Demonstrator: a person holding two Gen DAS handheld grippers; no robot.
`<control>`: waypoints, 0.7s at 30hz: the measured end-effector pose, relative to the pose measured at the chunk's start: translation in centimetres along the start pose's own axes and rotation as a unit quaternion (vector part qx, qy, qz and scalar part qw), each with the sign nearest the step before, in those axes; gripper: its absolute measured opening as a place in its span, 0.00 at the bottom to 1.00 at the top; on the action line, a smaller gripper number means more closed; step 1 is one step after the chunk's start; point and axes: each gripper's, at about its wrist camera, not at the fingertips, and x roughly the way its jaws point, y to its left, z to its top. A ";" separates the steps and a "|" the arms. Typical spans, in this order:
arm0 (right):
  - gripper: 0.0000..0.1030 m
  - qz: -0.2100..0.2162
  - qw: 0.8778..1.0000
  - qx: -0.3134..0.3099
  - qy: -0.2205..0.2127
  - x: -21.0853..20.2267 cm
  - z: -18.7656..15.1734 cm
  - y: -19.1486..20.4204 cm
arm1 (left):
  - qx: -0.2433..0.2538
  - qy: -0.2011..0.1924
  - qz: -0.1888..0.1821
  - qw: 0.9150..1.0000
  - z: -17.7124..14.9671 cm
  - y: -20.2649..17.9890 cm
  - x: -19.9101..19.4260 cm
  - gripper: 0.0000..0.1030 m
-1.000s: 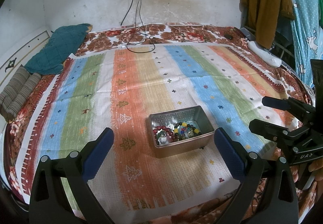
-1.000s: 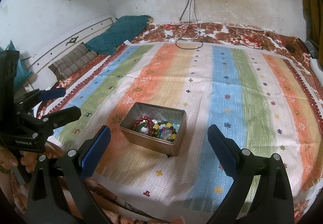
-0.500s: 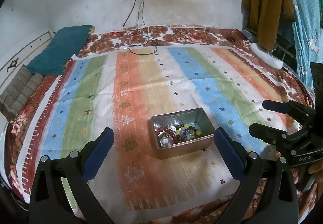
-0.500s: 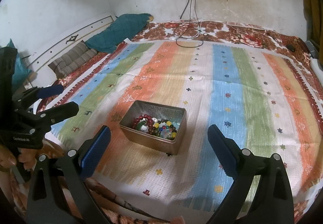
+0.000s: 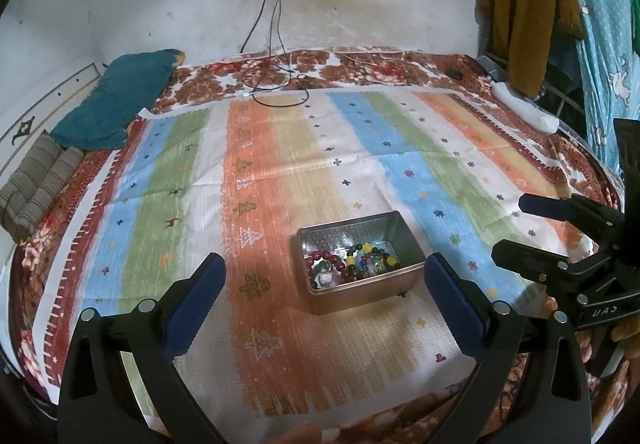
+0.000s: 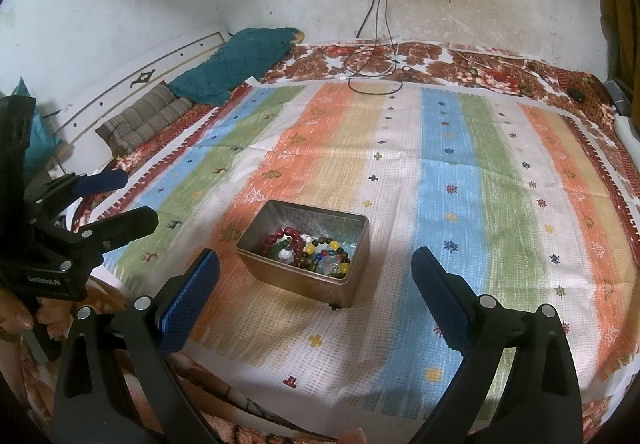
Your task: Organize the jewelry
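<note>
Only the left wrist view is showing the mustard-brown garment (image 5: 520, 7) hanging at upper right. A rectangular, shiny metal tin (image 5: 404, 240) is sitting centre-frame on the striped woven cloth (image 5: 280, 171) covering the bed, holding round beaded bracelets (image 5: 352, 264) in red, yellow and green. The left tongs (image 5: 324, 300) and right tongs (image 6: 316, 296) are both gaping wide, released, near the tin.

Home bedroom: bed (image 5: 280, 171), pillows (image 5: 116, 103), hanging clothes (image 5: 524, 11)
</note>
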 end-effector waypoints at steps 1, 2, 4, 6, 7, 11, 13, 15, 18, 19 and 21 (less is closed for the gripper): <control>0.95 0.000 1.000 -0.001 0.001 0.0 0.0 0.0 | 0.000 0.000 0.000 1.000 0.0 -0.1 0.0 0.95; 0.95 0.000 1.000 -0.001 0.001 0.0 0.0 0.0 | 0.000 0.000 0.000 1.000 0.0 -0.1 0.0 0.95; 0.95 0.000 1.000 -0.001 0.001 0.0 0.0 0.0 | 0.000 -0.001 0.000 1.000 0.0 0.0 0.0 0.95; 0.95 0.000 1.000 -0.001 0.001 0.0 0.0 0.0 | -0.002 -0.003 0.003 1.000 0.0 -0.1 0.0 0.95; 0.95 0.000 1.000 0.000 0.000 0.0 0.0 0.0 | -0.002 -0.003 0.003 1.000 0.0 -0.1 0.0 0.95; 0.95 0.000 1.000 -0.001 0.001 0.0 0.0 0.0 | 0.004 -0.006 -0.003 1.000 0.0 -0.4 -0.1 0.95; 0.95 0.000 1.000 -0.001 0.001 0.0 0.0 0.0 | 0.005 -0.006 -0.005 1.000 0.1 -0.4 -0.1 0.95; 0.95 0.000 1.000 0.000 0.001 0.0 0.0 0.0 | 0.007 -0.006 -0.006 1.000 0.1 -0.4 -0.1 0.95; 0.95 0.000 1.000 -0.001 0.001 0.0 0.0 0.0 | 0.007 -0.006 -0.006 1.000 0.0 -0.4 -0.2 0.95; 0.95 0.000 1.000 -0.001 0.001 0.0 0.0 0.0 | 0.007 -0.006 -0.006 1.000 0.0 -0.4 -0.2 0.95; 0.95 0.000 1.000 -0.001 0.001 0.0 0.0 0.0 | 0.007 -0.006 -0.006 1.000 0.0 -0.4 -0.2 0.95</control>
